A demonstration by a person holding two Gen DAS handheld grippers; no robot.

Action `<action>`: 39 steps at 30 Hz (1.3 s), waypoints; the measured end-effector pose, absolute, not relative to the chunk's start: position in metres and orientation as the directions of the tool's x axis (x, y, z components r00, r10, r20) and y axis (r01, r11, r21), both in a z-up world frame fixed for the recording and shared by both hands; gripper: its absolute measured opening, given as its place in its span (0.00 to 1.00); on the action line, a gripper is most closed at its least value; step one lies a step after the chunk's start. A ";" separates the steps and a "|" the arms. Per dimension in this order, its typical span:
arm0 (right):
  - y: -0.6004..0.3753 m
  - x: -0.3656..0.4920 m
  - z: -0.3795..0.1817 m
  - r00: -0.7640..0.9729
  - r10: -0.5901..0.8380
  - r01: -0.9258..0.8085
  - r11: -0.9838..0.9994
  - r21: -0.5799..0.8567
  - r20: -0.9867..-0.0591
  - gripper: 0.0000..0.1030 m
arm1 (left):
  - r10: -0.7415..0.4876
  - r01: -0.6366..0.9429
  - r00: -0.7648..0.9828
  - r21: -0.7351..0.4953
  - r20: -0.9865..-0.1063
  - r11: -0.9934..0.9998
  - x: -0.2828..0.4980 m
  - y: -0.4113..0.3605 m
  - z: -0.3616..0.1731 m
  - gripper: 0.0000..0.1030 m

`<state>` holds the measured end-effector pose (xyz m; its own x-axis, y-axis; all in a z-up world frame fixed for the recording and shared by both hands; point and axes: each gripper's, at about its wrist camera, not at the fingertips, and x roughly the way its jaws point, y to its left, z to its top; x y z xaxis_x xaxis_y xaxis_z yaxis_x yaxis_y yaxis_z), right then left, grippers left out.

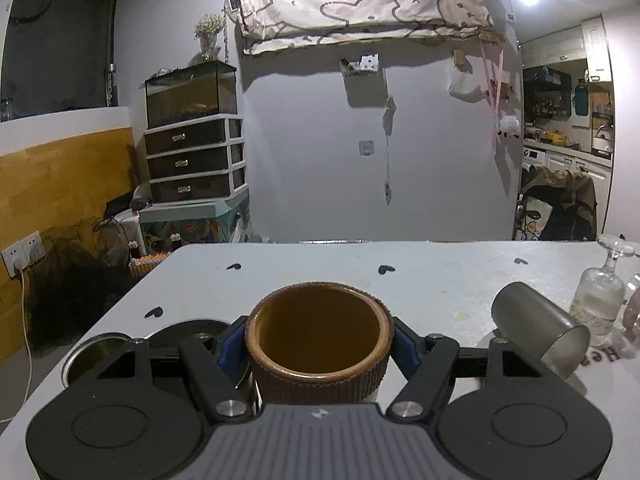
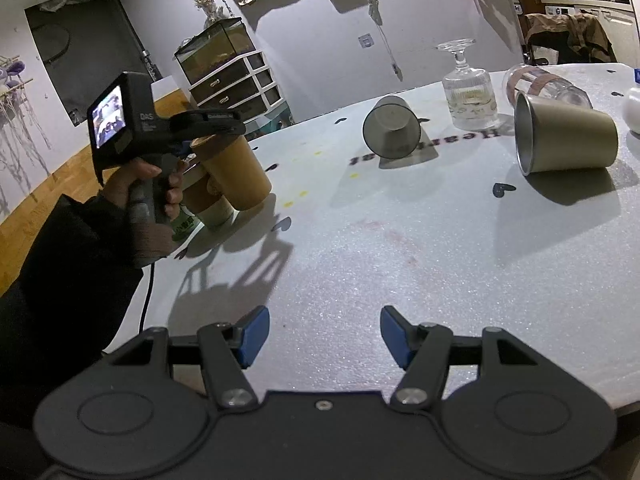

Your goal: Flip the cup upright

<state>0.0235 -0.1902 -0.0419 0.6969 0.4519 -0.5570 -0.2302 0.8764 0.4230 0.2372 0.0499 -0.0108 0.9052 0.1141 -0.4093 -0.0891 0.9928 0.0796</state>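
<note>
My left gripper (image 1: 318, 346) is shut on a brown paper cup with a ribbed sleeve (image 1: 320, 376), its mouth facing up and toward the camera. In the right wrist view the same brown cup (image 2: 236, 174) is tilted in the left gripper (image 2: 200, 148), just above the table's left side. My right gripper (image 2: 324, 334) is open and empty, low over the near table. A grey metal cup (image 2: 564, 140) lies on its side at the right. A dark translucent cup (image 2: 392, 130) lies on its side mid-table; it also shows in the left wrist view (image 1: 540, 326).
The white foam-covered table (image 2: 360, 248) holds an upside-down stemmed glass (image 2: 470, 92), a clear tumbler on its side (image 2: 540, 82), another paper cup (image 2: 210, 204) and a green can behind the brown cup, and a round metal lid (image 1: 92, 354) at the left edge.
</note>
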 end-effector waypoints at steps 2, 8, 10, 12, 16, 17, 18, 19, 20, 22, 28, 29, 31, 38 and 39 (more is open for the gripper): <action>-0.191 0.023 -0.042 0.698 0.451 -0.230 0.877 0.423 -0.557 0.61 | 0.115 -0.088 0.907 0.084 -0.406 0.993 0.238 0.049 -0.013 0.70; -0.193 0.022 -0.042 0.701 0.446 -0.225 0.879 0.421 -0.557 0.61 | 0.118 -0.095 0.905 0.077 -0.409 0.992 0.236 0.049 -0.012 0.71; -0.193 0.022 -0.041 0.701 0.446 -0.226 0.879 0.420 -0.557 0.61 | 0.110 -0.092 0.911 0.064 -0.398 0.994 0.231 0.050 -0.009 0.75; -0.192 0.022 -0.040 0.701 0.447 -0.229 0.879 0.418 -0.556 0.61 | 0.109 -0.094 0.920 0.059 -0.376 0.994 0.225 0.051 -0.003 0.79; -0.189 0.024 -0.037 0.707 0.448 -0.239 0.880 0.412 -0.547 0.61 | 0.083 -0.080 0.929 0.024 -0.361 0.996 0.206 0.055 0.012 0.79; -0.189 0.025 -0.034 0.711 0.449 -0.245 0.880 0.408 -0.541 0.61 | 0.071 -0.071 0.930 0.012 -0.360 0.997 0.198 0.056 0.015 0.79; -0.188 0.025 -0.031 0.718 0.450 -0.254 0.880 0.402 -0.531 0.61 | 0.062 -0.064 0.932 0.007 -0.358 0.998 0.191 0.057 0.018 0.79; -0.188 0.026 -0.028 0.725 0.453 -0.263 0.879 0.398 -0.519 0.61 | 0.055 -0.057 0.933 0.004 -0.355 0.998 0.182 0.057 0.022 0.79; -0.187 0.027 -0.024 0.734 0.456 -0.274 0.877 0.394 -0.504 0.61 | 0.046 -0.050 0.936 -0.001 -0.350 0.999 0.174 0.058 0.025 0.79; -0.186 0.028 -0.015 0.751 0.460 -0.295 0.875 0.384 -0.473 0.61 | 0.028 -0.034 0.937 -0.011 -0.347 0.999 0.154 0.058 0.030 0.80; -0.177 0.034 0.007 0.785 0.470 -0.349 0.874 0.338 -0.404 0.61 | 0.015 -0.015 0.937 0.003 -0.348 1.000 0.100 0.057 0.041 0.84; -0.176 0.034 0.011 0.791 0.469 -0.356 0.875 0.328 -0.394 0.61 | 0.013 -0.011 0.937 0.008 -0.349 1.000 0.090 0.057 0.042 0.85; -0.175 0.034 0.017 0.803 0.467 -0.368 0.877 0.308 -0.369 0.62 | 0.017 -0.012 0.936 0.015 -0.352 1.000 0.073 0.058 0.043 0.86; -0.174 0.025 0.033 0.840 0.444 -0.380 0.892 0.246 -0.311 0.72 | 0.048 -0.040 0.928 0.030 -0.371 0.999 0.021 0.059 0.035 0.97; -0.173 0.023 0.035 0.845 0.438 -0.378 0.896 0.234 -0.309 0.73 | 0.056 -0.046 0.927 0.034 -0.371 0.998 0.015 0.058 0.034 0.98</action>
